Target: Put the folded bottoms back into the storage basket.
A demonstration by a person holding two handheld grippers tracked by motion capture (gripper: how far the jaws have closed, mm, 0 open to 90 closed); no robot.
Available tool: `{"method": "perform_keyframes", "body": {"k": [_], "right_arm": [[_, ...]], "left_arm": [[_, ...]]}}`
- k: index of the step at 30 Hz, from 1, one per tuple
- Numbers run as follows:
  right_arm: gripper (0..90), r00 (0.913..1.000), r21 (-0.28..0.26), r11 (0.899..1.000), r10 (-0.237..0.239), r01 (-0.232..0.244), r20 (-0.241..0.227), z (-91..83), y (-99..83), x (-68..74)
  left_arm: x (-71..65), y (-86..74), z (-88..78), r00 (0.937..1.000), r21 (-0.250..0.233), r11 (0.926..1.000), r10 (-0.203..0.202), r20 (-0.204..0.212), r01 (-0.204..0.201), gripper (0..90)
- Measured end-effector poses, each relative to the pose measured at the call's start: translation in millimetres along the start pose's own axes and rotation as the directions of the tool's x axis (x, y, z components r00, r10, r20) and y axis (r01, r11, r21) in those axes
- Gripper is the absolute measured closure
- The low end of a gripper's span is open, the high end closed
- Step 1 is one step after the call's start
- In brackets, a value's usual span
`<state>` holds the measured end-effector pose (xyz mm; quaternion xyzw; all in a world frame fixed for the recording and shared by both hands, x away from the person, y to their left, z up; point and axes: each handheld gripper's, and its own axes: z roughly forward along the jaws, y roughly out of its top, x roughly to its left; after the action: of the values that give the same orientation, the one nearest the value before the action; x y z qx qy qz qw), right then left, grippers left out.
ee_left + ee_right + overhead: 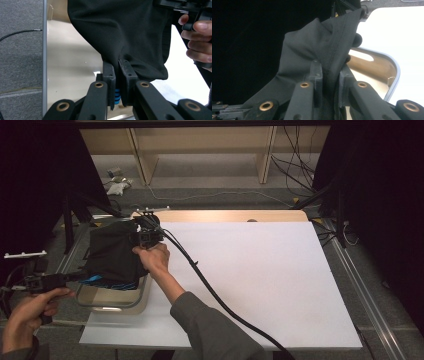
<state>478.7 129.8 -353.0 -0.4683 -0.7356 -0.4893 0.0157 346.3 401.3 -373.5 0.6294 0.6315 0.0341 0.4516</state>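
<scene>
- A black cloth (112, 254) is held up over a clear bin (142, 296) at the left edge of the white table (260, 280).
- The cloth is plain, matte and dark, draped in soft folds; a stitched seam is seen running along it in the right gripper view (337, 42).
- A blue ribbed strip (117, 96) is seen at its lower edge, between the left gripper's fingers.
- The left gripper (119, 82) is closed narrowly on the cloth's lower edge.
- The right gripper (329, 80) is clamped on a fold of the cloth near its top.
- No brand, label or writing can be read on the cloth or bin.
</scene>
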Motion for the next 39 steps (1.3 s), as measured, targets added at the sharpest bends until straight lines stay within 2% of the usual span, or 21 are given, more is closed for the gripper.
{"method": "perform_keyframes", "body": {"k": [9, 15, 16, 17, 18, 19, 20, 21, 22, 23, 25, 30, 36, 39], "right_arm": [[78.3, 0.9999, 0.007, 1.000, 0.007, -0.007, 0.011, 4.9, -6.3, -1.6], [75.8, 0.9997, 0.016, 1.000, 0.021, -0.021, 0.009, 7.8, -8.7, -3.8], [70.5, 0.9997, 0.024, 0.999, 0.025, -0.025, 0.003, 9.0, -9.0, -4.1], [53.3, 0.9992, 0.040, 0.998, 0.040, -0.040, -0.006, 10.5, -8.9, -5.4], [31.9, 0.9966, 0.051, 0.996, 0.080, -0.079, -0.018, 12.2, -8.0, -8.2], [17.7, 0.9922, 0.063, 0.991, 0.120, -0.117, -0.034, 13.9, -6.4, -12.0], [10.5, 0.9891, 0.079, 0.988, 0.139, -0.135, -0.047, 14.1, -4.2, -15.7], [9.7, 0.9895, 0.074, 0.988, 0.138, -0.135, -0.042, 11.9, -2.0, -17.8], [11.4, 0.9924, 0.063, 0.991, 0.119, -0.117, -0.031, 8.7, 0.0, -18.6], [13.3, 0.9950, 0.062, 0.994, 0.095, -0.094, -0.029, 5.4, 1.9, -19.1], [13.8, 0.9966, 0.053, 0.996, 0.078, -0.077, -0.024, -1.2, 5.1, -19.5], [14.2, 0.9963, 0.034, 0.997, 0.074, -0.072, -0.045, -13.4, 12.5, -19.8], [14.2, 0.9989, 0.021, 0.999, 0.033, -0.032, -0.033, -21.9, 14.9, -22.8], [14.2, 0.9992, 0.020, 0.999, 0.027, -0.026, -0.030, -25.9, 16.0, -25.6]], "left_arm": [[4.6, -2.0, 6.1, 1.0000, 0.021, 0.9997, -0.008, -0.003, 0.008, 84.1], [6.6, -2.6, 6.9, 0.9998, 0.015, 0.9998, -0.015, -0.011, 0.015, 83.8], [7.5, -2.6, 7.2, 0.9996, 0.008, 0.9997, -0.021, -0.020, 0.021, 83.1], [7.9, -2.0, 7.6, 0.9989, -0.009, 0.9995, -0.032, -0.034, 0.032, 79.0], [7.2, -0.6, 8.5, 0.9975, -0.013, 0.9991, -0.042, -0.057, 0.041, 61.9], [5.0, 0.8, 9.4, 0.9947, -0.009, 0.9992, -0.041, -0.094, 0.040, 39.2], [2.5, 2.0, 10.3, 0.9921, -0.008, 0.9992, -0.040, -0.119, 0.039, 23.0], [0.7, 2.8, 10.6, 0.9912, -0.008, 0.9994, -0.033, -0.128, 0.032, 16.2], [-0.8, 3.7, 11.2, 0.9904, -0.008, 0.9996, -0.027, -0.136, 0.026, 15.8], [-1.9, 4.2, 12.3, 0.9898, -0.009, 0.9997, -0.023, -0.140, 0.022, 15.8], [-2.9, 4.6, 14.2, 0.9897, -0.003, 0.9998, -0.020, -0.142, 0.020, 15.9], [-8.1, 5.3, 17.8, 0.9925, 0.001, 0.9999, -0.017, -0.121, 0.017, 16.5], [-13.5, 6.6, 24.0, 0.9934, -0.007, 0.9997, -0.025, -0.112, 0.024, 16.1], [-16.2, 7.1, 25.3, 0.9934, -0.012, 0.9997, -0.020, -0.113, 0.019, 16.0]]}}
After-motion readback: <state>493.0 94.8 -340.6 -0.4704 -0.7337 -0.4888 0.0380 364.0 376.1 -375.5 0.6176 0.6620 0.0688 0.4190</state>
